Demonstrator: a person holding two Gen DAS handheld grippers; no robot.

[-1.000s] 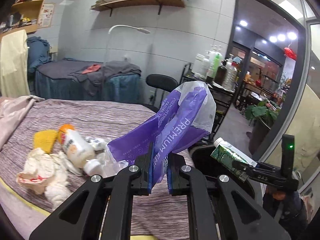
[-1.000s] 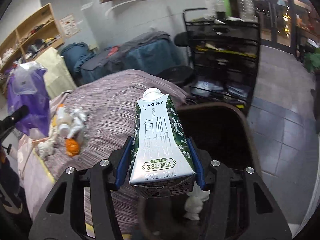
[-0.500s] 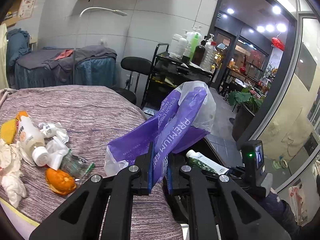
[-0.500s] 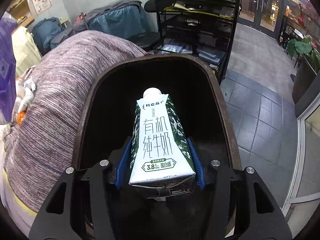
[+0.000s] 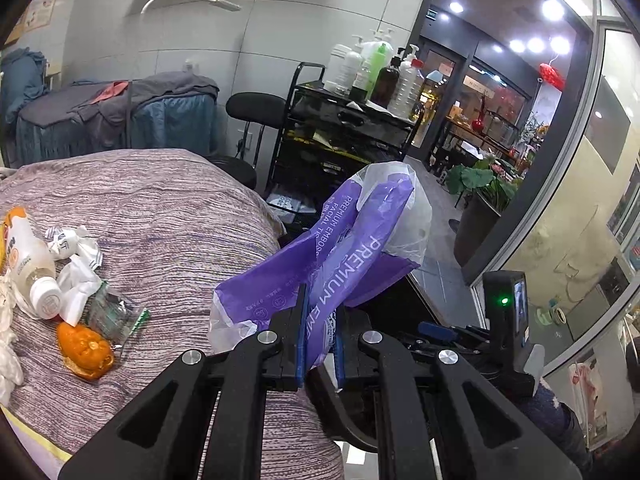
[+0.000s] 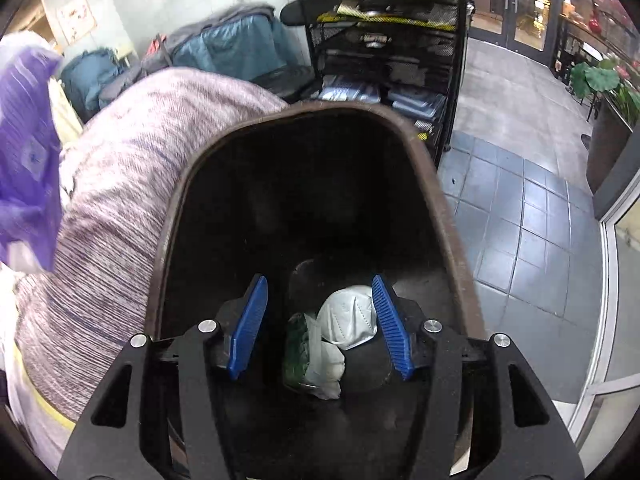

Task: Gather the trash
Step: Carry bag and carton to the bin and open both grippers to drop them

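Note:
My left gripper [image 5: 320, 304] is shut on a purple and clear plastic tissue wrapper [image 5: 352, 248], held up beside the bed's edge. That wrapper [image 6: 24, 140] shows blurred at the left of the right wrist view. My right gripper [image 6: 320, 280] is open above the dark brown bin [image 6: 440, 200], with nothing between its blue pads [image 6: 248, 328]. At the bin's bottom lie a green milk carton [image 6: 296, 352], white tissue [image 6: 330, 364] and a face mask [image 6: 350, 318]. On the striped bed cover [image 5: 160, 220] lie an orange peel [image 5: 84, 350], a white bottle [image 5: 30, 264], crumpled paper [image 5: 76, 248] and a clear wrapper [image 5: 116, 316].
A black wire cart [image 5: 352, 128] with several bottles stands behind the bin, a black stool [image 5: 252, 108] beside it. A second bed with blue covers [image 5: 100, 120] is at the back. Grey floor tiles [image 6: 520, 208] run right to a glass door and a potted plant [image 5: 480, 188].
The right gripper came down over the bin and let go of the milk carton, which now lies at the bottom. The left gripper carried the purple wrapper rightward along the bed.

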